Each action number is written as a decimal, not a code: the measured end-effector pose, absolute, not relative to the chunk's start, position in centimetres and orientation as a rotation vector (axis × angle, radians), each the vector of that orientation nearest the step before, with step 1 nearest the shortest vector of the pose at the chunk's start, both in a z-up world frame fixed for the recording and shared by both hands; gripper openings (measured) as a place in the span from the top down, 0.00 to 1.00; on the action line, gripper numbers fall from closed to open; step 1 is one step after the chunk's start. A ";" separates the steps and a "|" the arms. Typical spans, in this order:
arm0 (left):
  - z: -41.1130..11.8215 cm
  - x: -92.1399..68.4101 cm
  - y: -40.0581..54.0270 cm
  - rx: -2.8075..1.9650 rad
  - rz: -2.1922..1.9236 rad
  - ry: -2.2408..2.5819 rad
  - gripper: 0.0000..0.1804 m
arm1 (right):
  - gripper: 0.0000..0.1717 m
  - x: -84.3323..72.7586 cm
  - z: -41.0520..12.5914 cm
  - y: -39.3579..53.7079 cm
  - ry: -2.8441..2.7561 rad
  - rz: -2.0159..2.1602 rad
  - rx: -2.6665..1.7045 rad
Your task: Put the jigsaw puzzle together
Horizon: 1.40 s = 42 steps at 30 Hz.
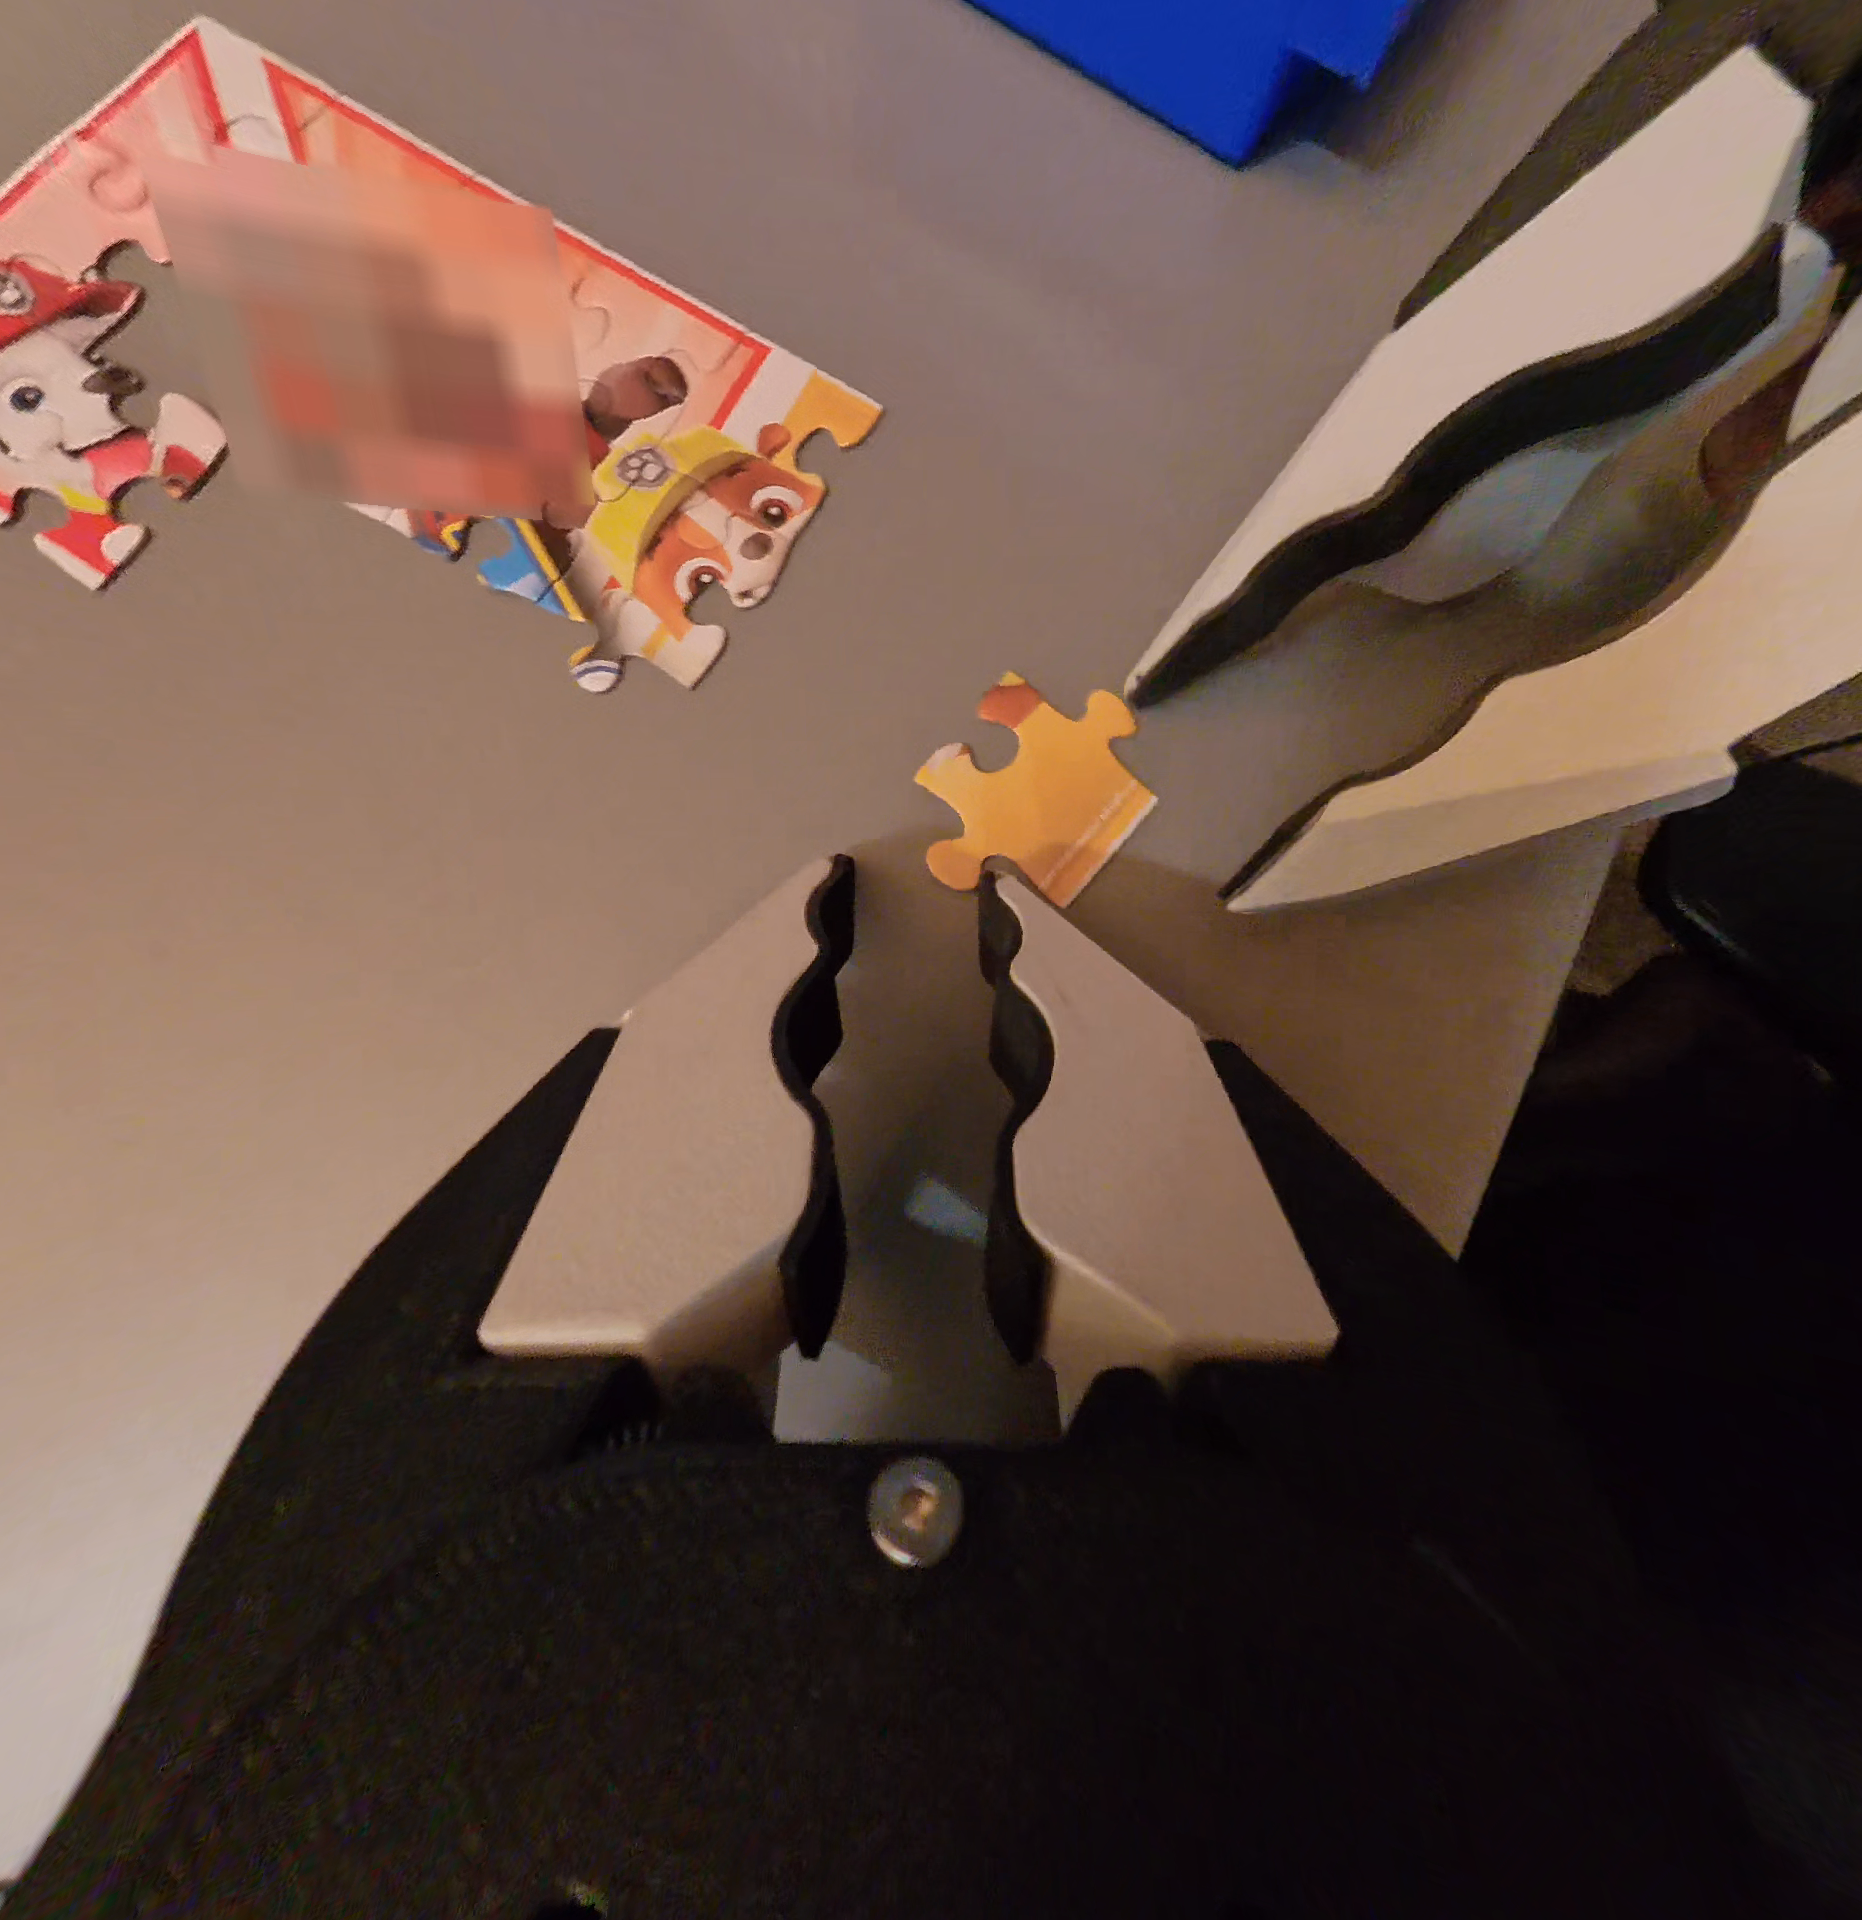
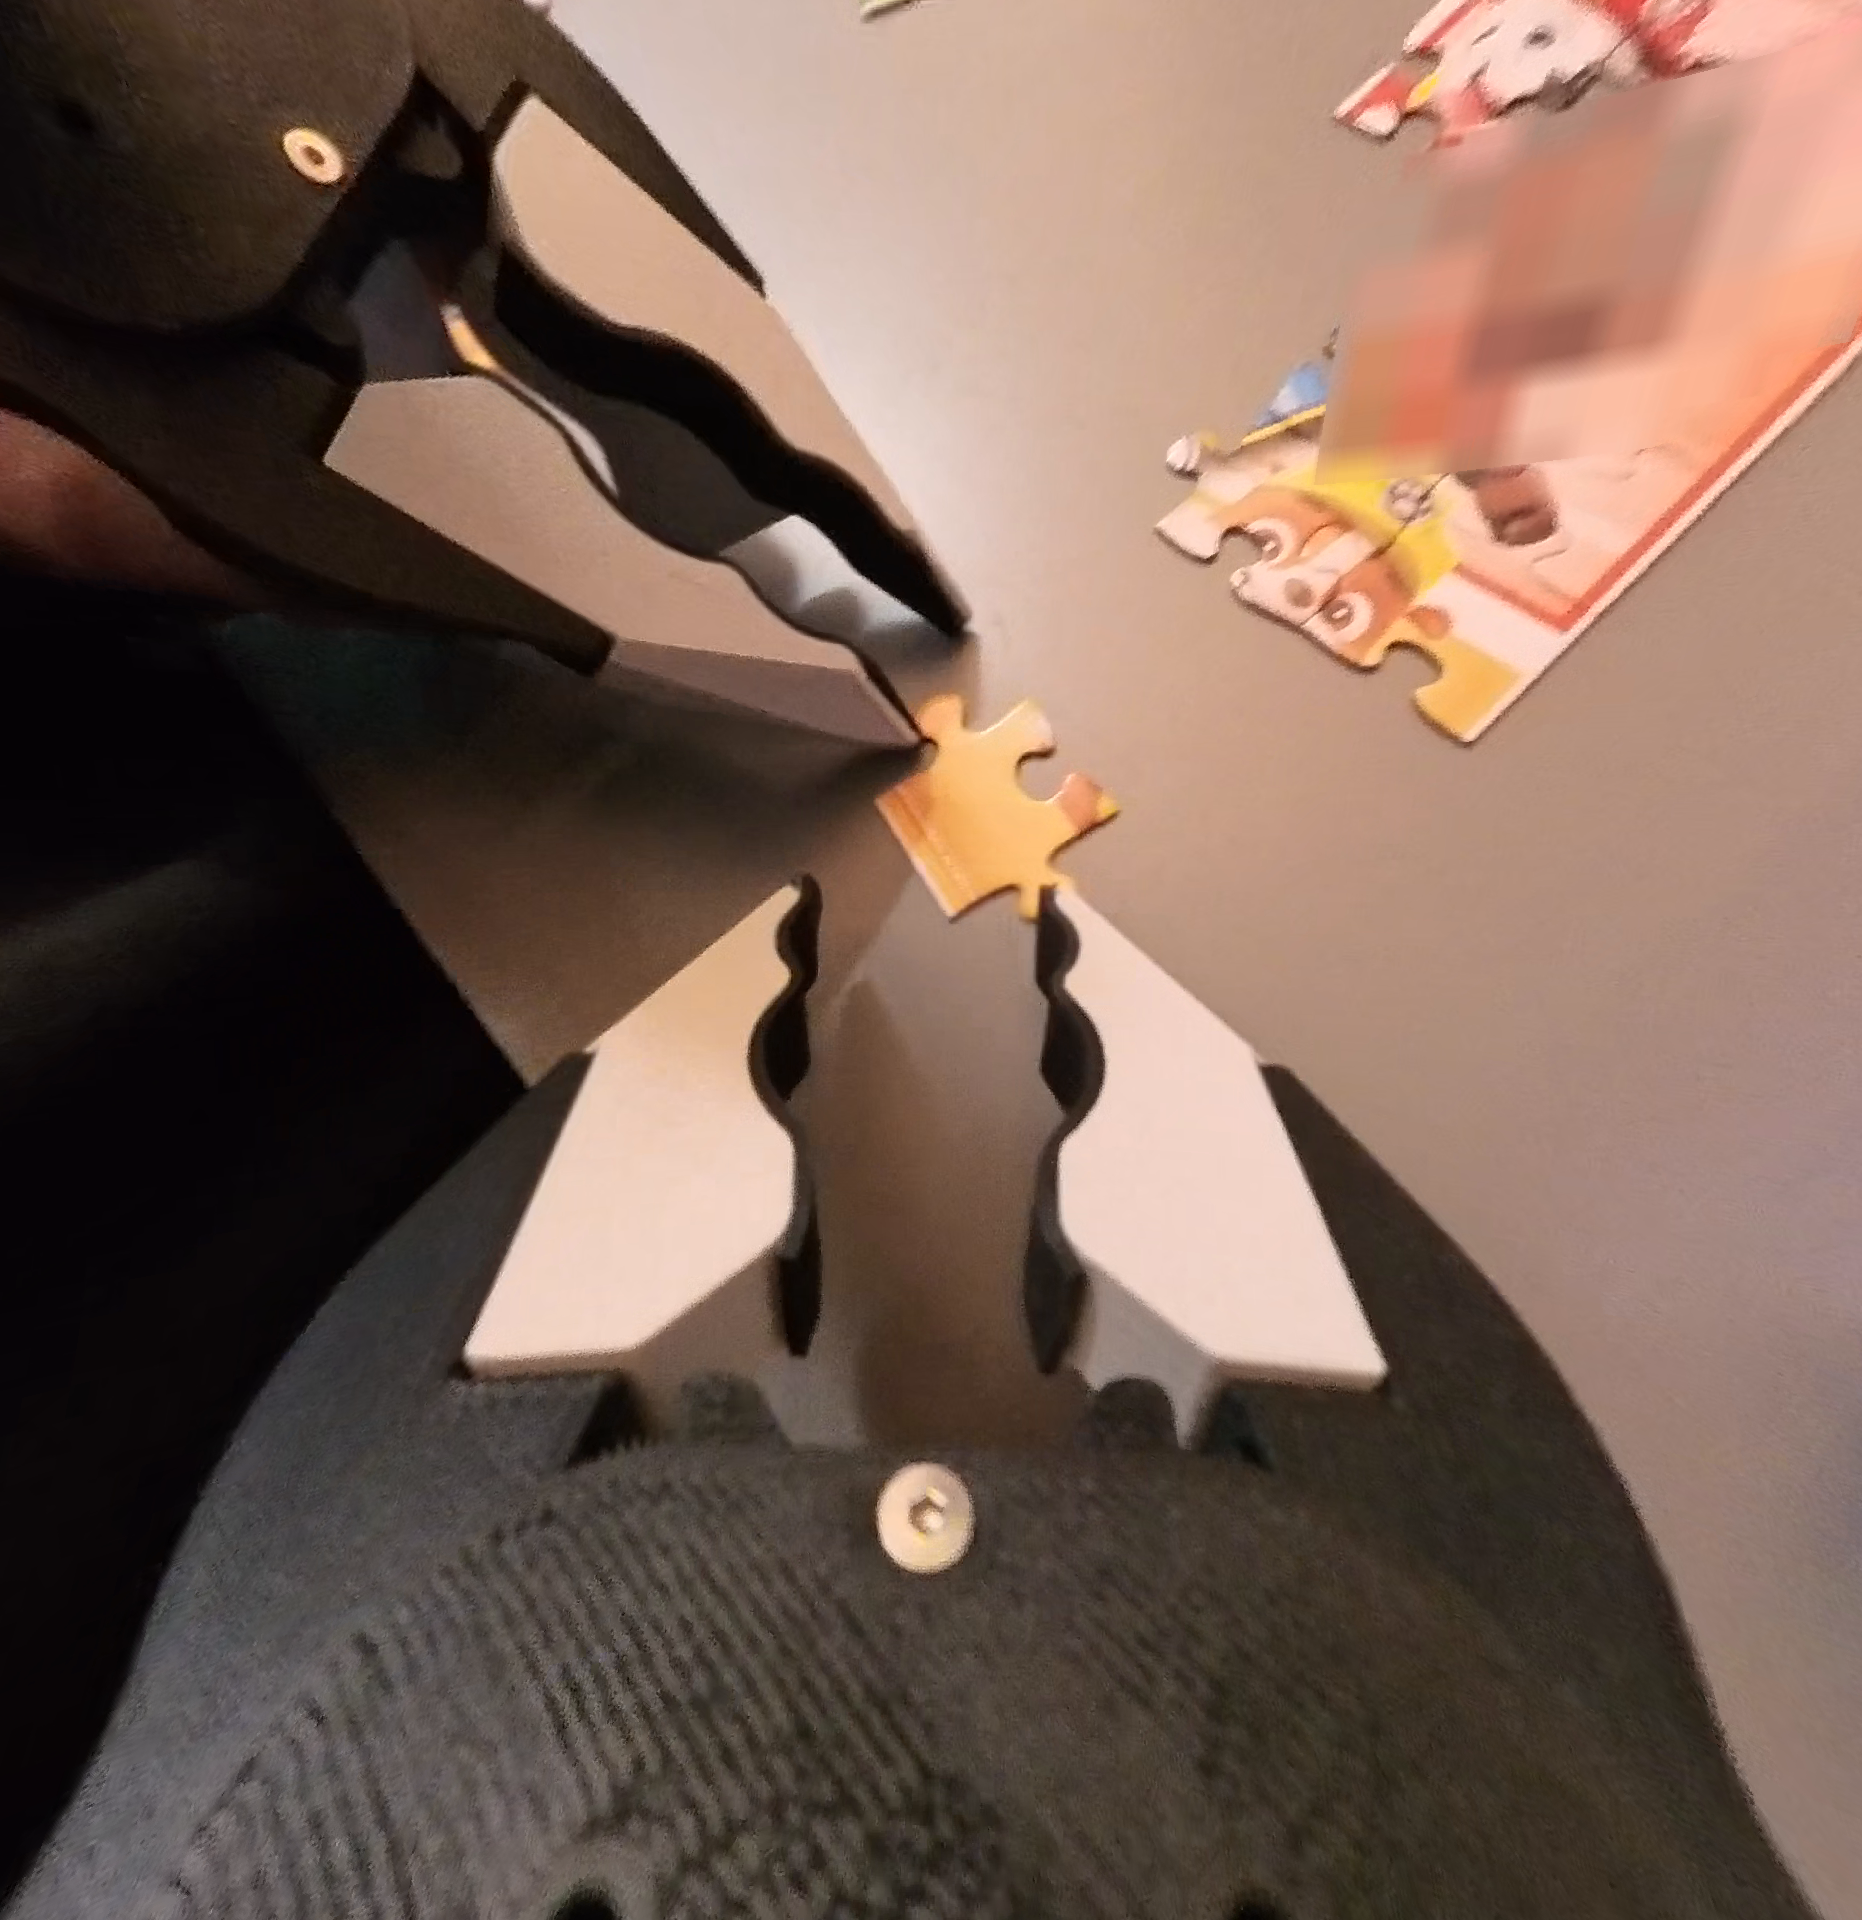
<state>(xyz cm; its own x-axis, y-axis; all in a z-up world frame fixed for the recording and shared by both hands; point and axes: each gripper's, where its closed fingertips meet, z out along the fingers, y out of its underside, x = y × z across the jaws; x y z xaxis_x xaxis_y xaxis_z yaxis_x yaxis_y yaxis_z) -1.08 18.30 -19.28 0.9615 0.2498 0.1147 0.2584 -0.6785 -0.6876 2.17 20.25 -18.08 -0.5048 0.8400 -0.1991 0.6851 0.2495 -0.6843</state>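
Lying flat on the grey table, a yellow puzzle piece sits between two open, empty claws.

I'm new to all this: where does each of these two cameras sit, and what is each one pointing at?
Left wrist view: rides on the left gripper, looking down along its open jaws at a loose yellow puzzle piece on the grey table; the right gripper enters from the right.
Right wrist view: rides on the right gripper, jaws open, facing the same piece; the left gripper enters upper left.
Shared: the piece, both grippers, the part-built puzzle.
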 end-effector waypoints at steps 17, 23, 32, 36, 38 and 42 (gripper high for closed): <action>-18.6 -4.7 17.0 -2.272 0.056 -0.544 0.92 | 0.76 1.1 -18.1 17.9 -2.305 1.147 -1.365; -17.5 -2.9 16.2 -2.257 -0.126 -0.489 0.92 | 0.80 1.0 -18.9 18.9 -2.339 0.962 -1.285; -18.9 -1.4 14.9 -2.370 -0.149 -0.420 0.97 | 0.87 1.5 -19.1 18.8 -2.384 0.914 -1.206; -19.3 -1.3 15.2 -2.389 -0.139 -0.407 0.99 | 0.91 1.7 -19.1 18.4 -2.404 0.922 -1.185; -19.3 -1.3 15.4 -2.384 -0.145 -0.411 1.00 | 0.93 1.7 -19.1 18.2 -2.407 0.924 -1.181; -19.3 -1.4 15.8 -2.365 -0.166 -0.433 1.00 | 0.95 1.7 -19.2 17.9 -2.410 0.923 -1.181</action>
<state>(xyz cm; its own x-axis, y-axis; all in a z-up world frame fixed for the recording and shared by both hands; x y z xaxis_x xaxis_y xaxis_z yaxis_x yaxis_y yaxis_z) -1.38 15.81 -19.30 0.9354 0.2615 0.2381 0.3536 -0.6881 -0.6336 1.65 17.93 -19.16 -0.6159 0.7878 -0.0109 0.5936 0.4549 -0.6639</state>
